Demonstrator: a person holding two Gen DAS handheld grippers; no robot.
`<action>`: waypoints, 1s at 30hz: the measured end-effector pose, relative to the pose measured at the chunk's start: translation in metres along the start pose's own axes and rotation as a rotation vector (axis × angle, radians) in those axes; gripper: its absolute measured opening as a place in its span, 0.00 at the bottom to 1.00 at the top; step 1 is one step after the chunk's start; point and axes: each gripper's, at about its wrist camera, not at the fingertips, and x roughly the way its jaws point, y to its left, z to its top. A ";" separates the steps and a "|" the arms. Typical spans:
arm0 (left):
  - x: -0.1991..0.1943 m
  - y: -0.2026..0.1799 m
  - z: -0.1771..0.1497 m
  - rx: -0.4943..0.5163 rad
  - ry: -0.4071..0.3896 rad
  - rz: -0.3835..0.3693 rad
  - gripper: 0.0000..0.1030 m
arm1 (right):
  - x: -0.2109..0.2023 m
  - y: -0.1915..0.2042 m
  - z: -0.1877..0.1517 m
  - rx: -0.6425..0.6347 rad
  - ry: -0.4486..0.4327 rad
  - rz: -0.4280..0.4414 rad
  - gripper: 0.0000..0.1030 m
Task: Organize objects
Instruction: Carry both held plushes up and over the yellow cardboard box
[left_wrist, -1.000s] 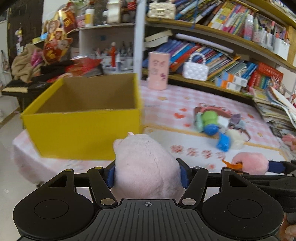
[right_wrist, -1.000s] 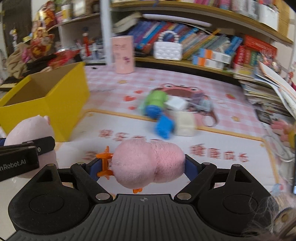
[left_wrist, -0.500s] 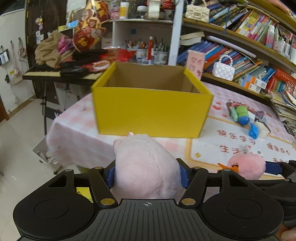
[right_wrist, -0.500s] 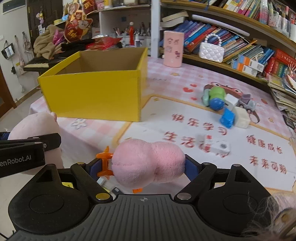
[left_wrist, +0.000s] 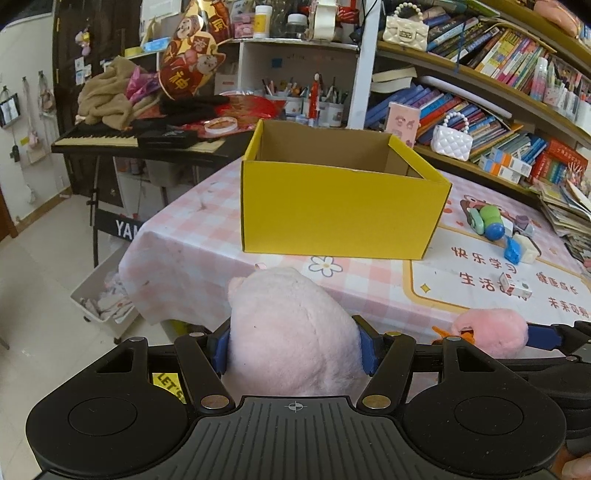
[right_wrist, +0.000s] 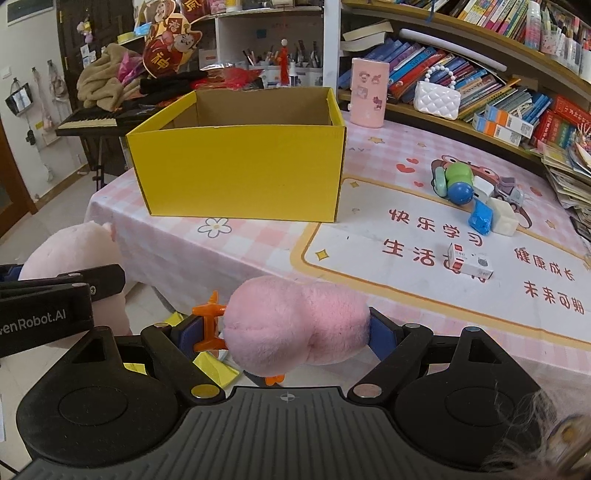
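Off table edge now, yellow box (left_wrist: 340, 206) farther, both plushes gripped

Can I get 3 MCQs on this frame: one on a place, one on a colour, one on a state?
1. Where is the small white carton?
A. inside the box
B. on the printed mat on the table
C. on the bookshelf

2. What colour is the open cardboard box outside?
A. yellow
B. blue
C. red

3. What is the left claw doing?
A. hanging open and empty
B. shut on a book
C. shut on a pale pink plush toy

Answers:
1 B: it lies on the mat, right of the box.
2 A: its outer walls are yellow.
3 C: both pads press into the plush; the right claw likewise grips a pink plush.
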 end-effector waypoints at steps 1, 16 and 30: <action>-0.001 0.001 0.000 0.001 -0.002 -0.002 0.61 | -0.001 0.002 0.000 0.003 0.000 -0.001 0.82; 0.003 0.007 0.003 -0.032 -0.017 -0.051 0.61 | -0.004 0.017 0.002 -0.076 0.001 -0.018 0.82; 0.029 -0.001 0.114 -0.038 -0.245 -0.116 0.62 | 0.016 0.015 0.102 -0.227 -0.346 0.025 0.82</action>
